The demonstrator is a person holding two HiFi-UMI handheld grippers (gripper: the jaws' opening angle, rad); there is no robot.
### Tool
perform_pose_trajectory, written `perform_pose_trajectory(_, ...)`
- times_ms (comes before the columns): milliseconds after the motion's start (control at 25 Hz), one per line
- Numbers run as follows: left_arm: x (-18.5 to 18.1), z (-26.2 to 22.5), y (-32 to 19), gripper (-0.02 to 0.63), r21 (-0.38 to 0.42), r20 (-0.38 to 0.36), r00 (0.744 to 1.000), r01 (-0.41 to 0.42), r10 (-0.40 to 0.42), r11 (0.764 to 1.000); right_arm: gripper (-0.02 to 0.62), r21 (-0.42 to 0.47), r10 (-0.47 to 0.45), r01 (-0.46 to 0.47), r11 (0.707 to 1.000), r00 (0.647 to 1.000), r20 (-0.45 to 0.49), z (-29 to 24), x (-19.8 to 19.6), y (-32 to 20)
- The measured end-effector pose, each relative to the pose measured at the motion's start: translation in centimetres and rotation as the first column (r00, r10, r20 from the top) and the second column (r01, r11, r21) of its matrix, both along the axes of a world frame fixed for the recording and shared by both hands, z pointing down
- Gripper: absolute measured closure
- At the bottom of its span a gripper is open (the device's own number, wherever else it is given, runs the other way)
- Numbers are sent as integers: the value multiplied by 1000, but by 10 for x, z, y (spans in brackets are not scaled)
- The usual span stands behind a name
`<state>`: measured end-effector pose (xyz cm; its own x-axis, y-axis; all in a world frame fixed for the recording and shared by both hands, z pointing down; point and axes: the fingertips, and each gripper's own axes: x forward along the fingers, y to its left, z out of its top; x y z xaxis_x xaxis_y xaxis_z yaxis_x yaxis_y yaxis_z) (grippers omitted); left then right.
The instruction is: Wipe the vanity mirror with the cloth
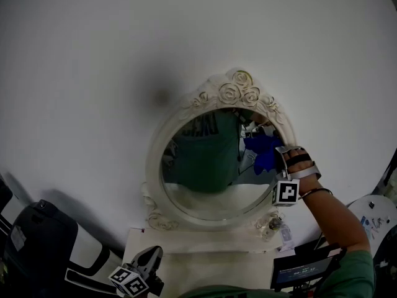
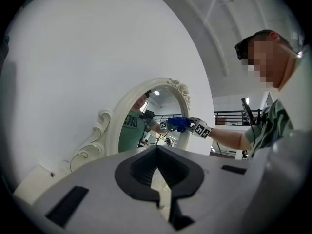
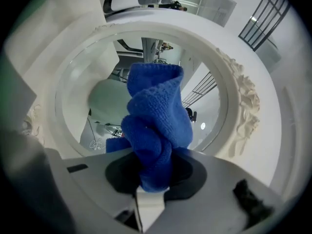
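An oval vanity mirror with a white frame carved with roses leans against a white wall. My right gripper is shut on a bunched blue cloth, which presses on the right side of the glass. In the right gripper view the cloth rises from between the jaws of that gripper and touches the glass inside the frame. My left gripper hangs low at the bottom left, away from the mirror. In its own view the left gripper is shut on nothing, with the mirror and the cloth ahead.
The mirror stands on a white ledge. A black and white bag lies at the lower left. A dark device with a lit screen sits at the lower right, and small items lie by the mirror's foot.
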<state>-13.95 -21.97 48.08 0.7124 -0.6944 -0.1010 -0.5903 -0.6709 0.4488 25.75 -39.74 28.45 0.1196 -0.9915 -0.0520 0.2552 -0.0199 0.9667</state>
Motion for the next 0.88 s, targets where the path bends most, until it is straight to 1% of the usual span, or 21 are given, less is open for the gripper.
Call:
perform_pose_trajectory(120,4,-2,1,600,2,-6,1000,-5,5,1000,506,6,19,-19,1000,1000,3,-1,11,2)
perform_pose_trajectory(280,-6,-2,5,600,0,-7,1000,14,-14,1000,506,-11,59,-59,998,998,19,-2,9,3)
perform_pose_trajectory(320,-10,-1,6,600,-3,-10,1000,24,-24,1000,505,-15,45,-45,999,999,19,-1,2,3)
perform_pose_trajectory(360,-15,0,7,600,-8,-13,999,35,-35,999,505,-19,10,-10,1000,1000,14,0,-11,3)
perform_pose_trajectory(440,-25,2,9,600,-13,-13,998,59,-60,998,505,-25,-102,102,995,995,-20,4,-53,1)
perform_pose_trajectory(480,-29,3,11,600,-14,-14,997,70,-70,997,505,-28,-164,163,986,986,-38,7,-79,-1)
perform_pose_trajectory(560,-38,4,15,600,-16,-22,996,87,-87,996,505,-37,-270,268,963,962,-51,15,-135,-5)
perform_pose_trajectory(640,-48,5,19,600,-16,-29,994,108,-109,994,505,-42,-354,352,935,934,-40,20,-190,-9)
perform_pose_trajectory(800,-76,8,29,600,-8,-27,984,176,-177,984,505,-38,-484,483,875,875,-24,23,-290,-18)
perform_pose_trajectory(840,-83,9,32,600,-10,-26,981,193,-193,981,505,-40,-500,499,866,866,-24,24,-309,-22)
perform_pose_trajectory(880,-90,10,35,600,-13,-25,977,209,-210,978,504,-47,-505,504,863,863,-21,26,-323,-27)
